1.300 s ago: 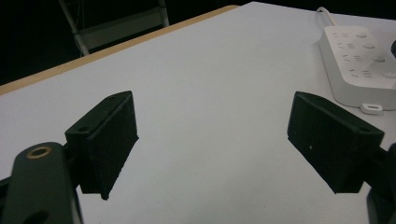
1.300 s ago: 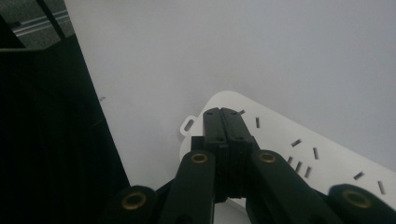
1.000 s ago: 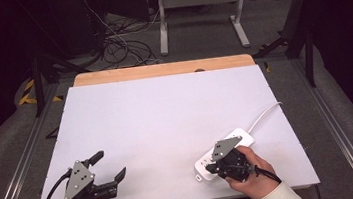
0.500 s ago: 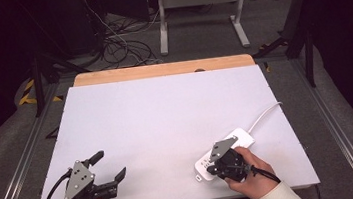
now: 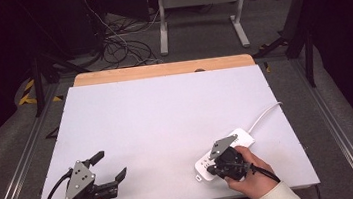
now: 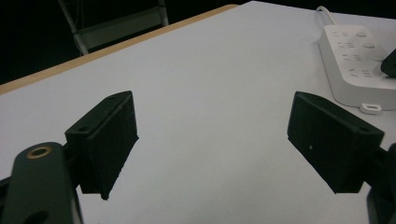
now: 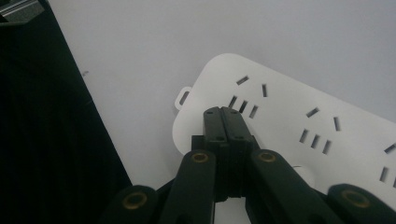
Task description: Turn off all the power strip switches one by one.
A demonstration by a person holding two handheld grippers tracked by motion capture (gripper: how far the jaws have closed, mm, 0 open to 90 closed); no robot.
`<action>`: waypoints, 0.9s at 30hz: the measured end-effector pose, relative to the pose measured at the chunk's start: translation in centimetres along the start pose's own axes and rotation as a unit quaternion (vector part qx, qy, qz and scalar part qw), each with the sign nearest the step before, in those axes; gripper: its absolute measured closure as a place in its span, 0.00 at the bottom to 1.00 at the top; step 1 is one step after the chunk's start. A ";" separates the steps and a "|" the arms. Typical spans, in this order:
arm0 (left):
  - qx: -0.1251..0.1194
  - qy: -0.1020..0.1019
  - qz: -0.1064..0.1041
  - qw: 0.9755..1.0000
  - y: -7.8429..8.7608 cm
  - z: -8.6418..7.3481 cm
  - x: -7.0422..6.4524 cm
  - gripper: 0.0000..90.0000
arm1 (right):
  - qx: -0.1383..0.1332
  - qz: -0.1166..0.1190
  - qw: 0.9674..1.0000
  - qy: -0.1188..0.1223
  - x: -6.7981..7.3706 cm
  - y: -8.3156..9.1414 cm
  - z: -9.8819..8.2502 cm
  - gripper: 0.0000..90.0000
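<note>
Even overhead light falls on the white table (image 5: 166,115), which reads bright and slightly washed, while the floor and far room sink into near black. Shadows are soft and short, close under the grippers near the table's front edge. The high view is grainy and soft. Both gripper views are sharper, with mild blur in the nearest black parts.

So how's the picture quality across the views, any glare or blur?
High view: even light, table bright but unglared, surroundings dark. Left gripper view: near fingers soft, power strip sharper. Right gripper view: right gripper slightly soft, strip's slots crisp.
</note>
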State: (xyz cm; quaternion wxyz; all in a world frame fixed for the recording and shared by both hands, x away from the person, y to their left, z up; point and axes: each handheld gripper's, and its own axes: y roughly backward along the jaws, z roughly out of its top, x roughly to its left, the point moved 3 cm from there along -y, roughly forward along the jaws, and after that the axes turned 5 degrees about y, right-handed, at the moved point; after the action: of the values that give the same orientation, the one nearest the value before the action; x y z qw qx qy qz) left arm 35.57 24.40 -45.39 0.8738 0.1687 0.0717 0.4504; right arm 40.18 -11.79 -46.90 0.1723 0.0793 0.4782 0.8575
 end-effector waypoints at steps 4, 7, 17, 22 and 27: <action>0.000 -0.004 0.002 1.000 0.1 0.0 0.1 0.18 | 0.006 -0.008 1.000 -0.005 0.1 -0.1 0.1 1.00; -0.002 0.002 0.001 1.000 0.1 0.0 0.0 0.18 | -0.036 -0.002 0.999 0.007 0.0 0.5 0.0 1.00; -0.001 -0.001 0.001 1.000 -0.1 0.0 0.0 0.18 | -0.121 -0.036 0.992 0.021 -0.1 2.8 0.5 0.98; -0.001 -0.002 0.002 1.000 0.0 0.0 0.1 0.18 | -0.137 -0.044 0.989 0.026 0.1 3.3 0.7 0.99; -0.001 -0.001 0.000 1.000 0.0 0.1 0.2 0.18 | -0.141 -0.050 0.988 0.028 0.0 3.7 0.7 0.94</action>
State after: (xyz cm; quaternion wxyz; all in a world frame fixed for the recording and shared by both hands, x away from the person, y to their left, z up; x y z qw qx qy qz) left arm 35.69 24.51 -45.35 0.8741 0.1680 0.0702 0.4503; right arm 39.60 -13.04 -43.39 0.2106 0.0060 0.3605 0.9087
